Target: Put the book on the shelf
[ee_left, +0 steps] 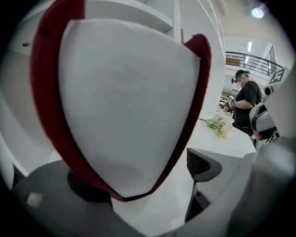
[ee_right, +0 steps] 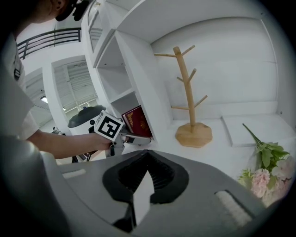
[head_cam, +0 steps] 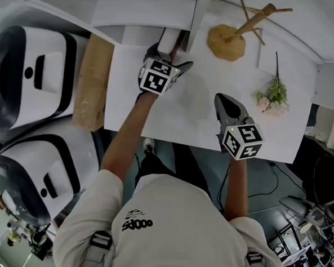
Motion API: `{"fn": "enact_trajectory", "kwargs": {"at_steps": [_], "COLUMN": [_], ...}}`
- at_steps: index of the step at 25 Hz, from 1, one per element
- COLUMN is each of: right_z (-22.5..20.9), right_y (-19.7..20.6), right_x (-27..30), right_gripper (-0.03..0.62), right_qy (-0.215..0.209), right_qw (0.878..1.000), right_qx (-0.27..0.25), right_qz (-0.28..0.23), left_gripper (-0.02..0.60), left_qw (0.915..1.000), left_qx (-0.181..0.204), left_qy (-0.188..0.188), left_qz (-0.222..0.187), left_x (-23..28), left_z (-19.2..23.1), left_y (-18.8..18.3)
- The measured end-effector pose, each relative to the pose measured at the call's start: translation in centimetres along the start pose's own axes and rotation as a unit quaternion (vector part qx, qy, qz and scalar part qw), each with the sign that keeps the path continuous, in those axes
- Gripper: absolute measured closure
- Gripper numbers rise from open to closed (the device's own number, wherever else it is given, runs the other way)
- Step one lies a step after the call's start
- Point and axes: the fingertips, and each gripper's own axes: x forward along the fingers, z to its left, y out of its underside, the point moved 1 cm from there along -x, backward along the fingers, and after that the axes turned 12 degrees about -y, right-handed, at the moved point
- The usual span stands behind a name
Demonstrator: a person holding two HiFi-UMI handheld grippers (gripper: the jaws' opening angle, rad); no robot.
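Book: hardback with red boards and a white page block. Reads as stiff, moderate weight and not fragile, though the smooth covers could slip. Best hold, as I judge it, is across both boards near the bottom of the open page edge, so the squeeze lands on the stiff covers rather than loose pages. It's standing upright in the lowest bay of the shelf, at table level, with its page edge facing out at 12 o'clock from the left tool. That tool is spread wide around the book's lower corner. One pad sits clear of the cover, can't tell if the other touches, so there's no real grip. With nothing beside it the book may tip. Right tool is at 4 o'clock on the table, closed and empty. Count: one book, one shelf, two tools, one wooden mug tree at 1 o'clock, one flower bunch at 3 o'clock.
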Motion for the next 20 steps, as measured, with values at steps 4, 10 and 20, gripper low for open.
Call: {"fn": "enact_trajectory", "kwargs": {"at_steps": [4, 10, 20], "right_z": [0.0, 0.4, 2.1], "right_y": [0.5, 0.8, 0.1], "right_x": [-0.6, -1.7, -3.6], "right_gripper": [0.592, 0.592, 0.592], "right_qy": [0.004, 0.015, 0.044], "right_qw": [1.000, 1.000, 0.998], "right_qx": [0.007, 0.015, 0.014], "right_qz": [-0.001, -0.007, -0.038], "left_gripper": [0.032, 0.020, 0.043], "left_qw": [0.9997, 0.9989, 0.9976], "left_qx": [0.007, -0.001, -0.021], "left_qy": [0.024, 0.039, 0.021], "left_qz": [0.009, 0.026, 0.063], "left_x": [1.8, 3.7, -1.9], "left_z": [-1.1, -1.5, -1.6], "left_y": [-1.0, -2.5, 1.4]}}
